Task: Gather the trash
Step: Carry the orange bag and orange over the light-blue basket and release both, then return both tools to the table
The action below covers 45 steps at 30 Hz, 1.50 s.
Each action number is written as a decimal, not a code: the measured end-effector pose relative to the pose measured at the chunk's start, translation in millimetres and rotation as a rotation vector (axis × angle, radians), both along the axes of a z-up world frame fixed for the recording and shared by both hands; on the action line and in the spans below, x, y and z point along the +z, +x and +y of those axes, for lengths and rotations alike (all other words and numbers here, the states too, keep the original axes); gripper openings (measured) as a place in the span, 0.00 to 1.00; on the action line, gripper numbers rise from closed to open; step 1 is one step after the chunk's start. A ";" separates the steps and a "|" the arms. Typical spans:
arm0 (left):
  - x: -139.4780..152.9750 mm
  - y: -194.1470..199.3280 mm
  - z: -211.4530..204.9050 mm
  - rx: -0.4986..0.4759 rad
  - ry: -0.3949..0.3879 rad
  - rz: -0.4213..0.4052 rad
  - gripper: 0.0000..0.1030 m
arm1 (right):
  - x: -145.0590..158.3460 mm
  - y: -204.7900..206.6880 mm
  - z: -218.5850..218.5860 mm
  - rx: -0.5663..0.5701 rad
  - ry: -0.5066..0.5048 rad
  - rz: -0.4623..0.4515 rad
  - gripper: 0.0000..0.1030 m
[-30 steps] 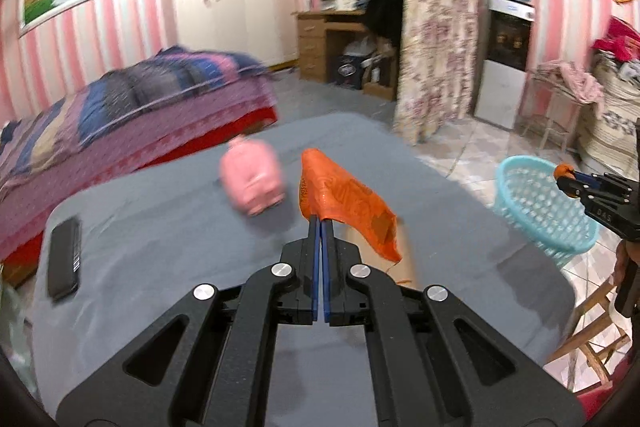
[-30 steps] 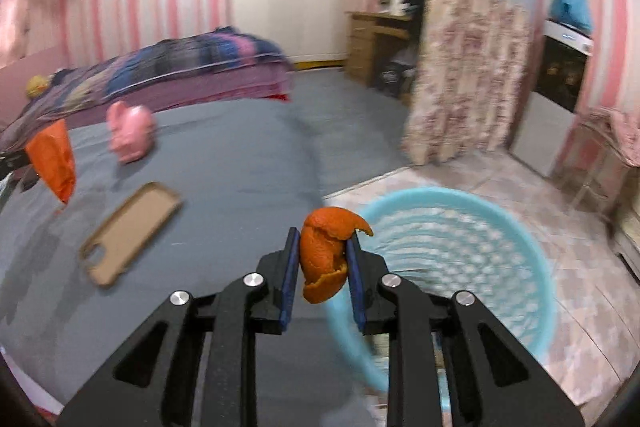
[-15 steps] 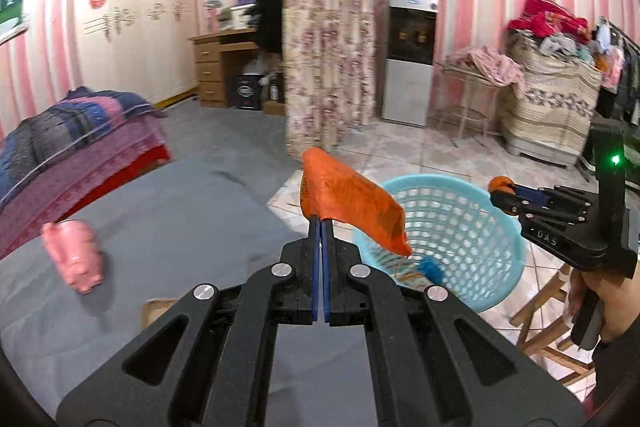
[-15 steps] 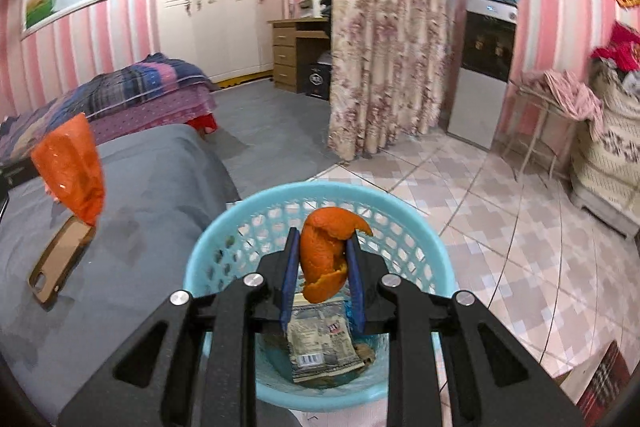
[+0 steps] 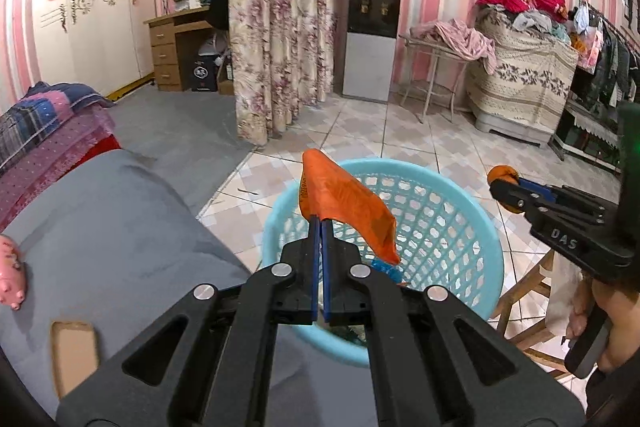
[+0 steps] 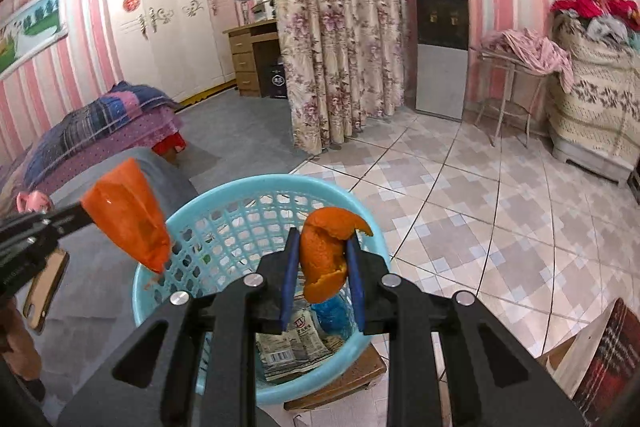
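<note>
Both grippers held trash over the blue basket.

The left gripper (image 5: 320,227) was clamped on an orange wrapper (image 5: 344,205) above the blue mesh basket (image 6: 224,199), its rim beside the grey-covered table (image 5: 112,211). The right gripper (image 6: 322,259) pinched an orange peel (image 6: 326,259) over the basket, where a printed packet (image 6: 288,341) and blue scrap (image 6: 332,311) lay. A phone case (image 5: 74,355) and pink piggy bank (image 5: 12,279) rested on the table.
</note>
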State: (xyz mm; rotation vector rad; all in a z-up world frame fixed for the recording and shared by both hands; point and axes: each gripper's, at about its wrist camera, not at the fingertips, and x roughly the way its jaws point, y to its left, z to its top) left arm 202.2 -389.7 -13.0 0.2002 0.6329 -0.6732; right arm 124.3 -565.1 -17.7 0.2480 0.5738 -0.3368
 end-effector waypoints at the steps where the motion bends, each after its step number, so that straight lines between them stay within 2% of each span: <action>1: -3.5 2.2 -5.2 -0.003 0.006 0.005 0.00 | -0.9 -2.0 -1.4 -0.005 0.005 -0.003 0.22; 5: -12.7 12.7 -14.4 0.012 0.039 0.000 0.01 | -2.0 -3.0 -4.9 -0.008 0.014 -0.014 0.22; 6: -14.8 16.1 -14.1 0.015 0.046 0.008 0.07 | -2.2 -2.0 -4.1 -0.002 0.014 -0.017 0.22; 7: -16.5 18.7 -13.1 0.021 0.047 0.011 0.22 | -3.2 -0.2 -2.9 0.004 0.013 -0.015 0.22; 8: -17.2 20.1 -11.8 0.025 0.048 0.014 0.33 | -4.6 0.0 -3.7 0.006 0.014 -0.014 0.22; 9: -18.1 22.0 -8.8 0.036 0.048 0.013 0.52 | -6.8 3.7 -0.5 0.019 0.013 -0.009 0.22; 10: -17.7 22.8 -6.3 0.047 0.046 0.007 0.61 | -8.0 2.1 -1.3 0.022 0.013 -0.007 0.22; 14: -12.7 27.5 9.9 0.108 0.053 -0.016 0.72 | -8.8 8.7 7.9 0.040 0.007 0.008 0.22; 16: -7.1 28.8 24.4 0.150 0.038 -0.033 0.82 | -11.1 13.9 13.9 0.046 0.017 0.010 0.22; 21: 4.0 26.0 66.2 0.257 0.028 -0.089 0.95 | -16.9 33.2 30.9 0.059 0.021 0.026 0.23; 27: 12.1 19.9 104.2 0.320 0.002 -0.086 0.95 | -25.6 47.5 50.8 0.077 0.009 0.057 0.24; 29: 13.8 18.3 117.0 0.349 -0.001 -0.080 0.95 | -25.3 50.5 54.8 0.081 0.013 0.065 0.37; 30: 14.6 18.3 121.6 0.359 -0.004 -0.074 0.95 | -22.4 48.9 57.1 0.074 -0.001 0.055 0.58; 31: 15.2 18.6 128.5 0.369 -0.010 -0.065 0.95 | -21.5 49.0 59.8 0.078 -0.002 0.051 0.74; 33: 16.8 16.8 142.5 0.395 -0.028 -0.051 0.95 | -20.8 47.7 63.0 0.080 -0.004 0.044 0.75; 36: 19.6 13.0 156.3 0.421 -0.038 -0.049 0.95 | -18.7 45.1 67.0 0.062 -0.014 0.020 0.89; 40: 28.0 -0.6 180.9 0.464 -0.052 -0.069 0.95 | -13.3 42.8 71.7 0.048 -0.027 0.012 0.95; 45: 36.5 -25.6 207.0 0.495 -0.058 -0.078 0.95 | -1.7 34.6 80.7 0.058 -0.041 -0.027 0.96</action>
